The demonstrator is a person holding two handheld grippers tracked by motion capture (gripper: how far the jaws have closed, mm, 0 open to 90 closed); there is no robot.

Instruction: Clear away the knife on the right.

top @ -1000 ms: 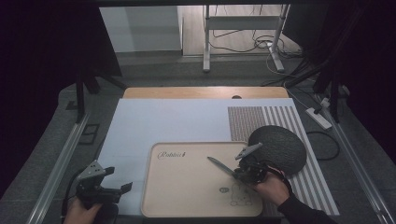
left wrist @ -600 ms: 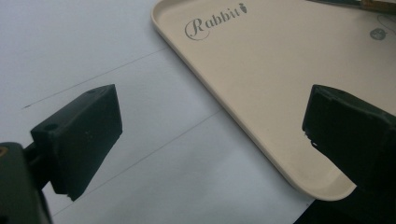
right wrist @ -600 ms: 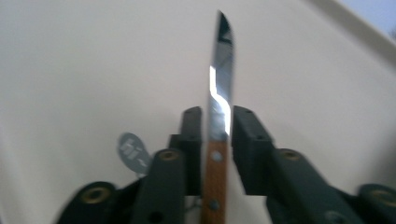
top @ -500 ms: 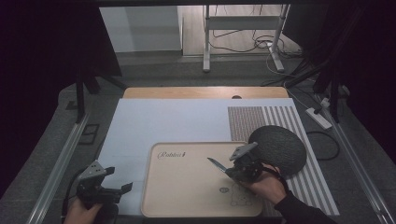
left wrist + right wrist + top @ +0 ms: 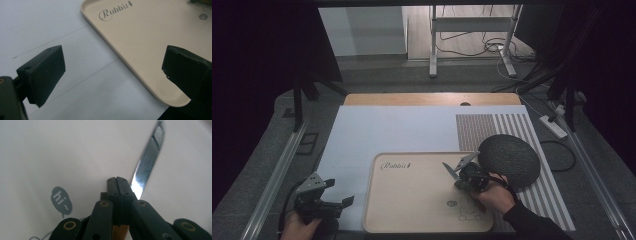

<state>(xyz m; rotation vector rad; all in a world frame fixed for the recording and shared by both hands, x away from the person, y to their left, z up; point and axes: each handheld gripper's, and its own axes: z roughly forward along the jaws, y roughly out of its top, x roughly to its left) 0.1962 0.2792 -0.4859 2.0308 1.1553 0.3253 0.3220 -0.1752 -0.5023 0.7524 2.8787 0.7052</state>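
Between the right gripper's (image 5: 117, 181) pinched-together jaws sits the wooden handle of a knife (image 5: 147, 162), blade jutting beyond them over the tray (image 5: 412, 215), so lowering it flat seems wise, while the left gripper (image 5: 112, 77) waits wide open beside the tray.

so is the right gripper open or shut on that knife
Shut on the knife: the right gripper has its jaws pressed together, wooden handle between them.
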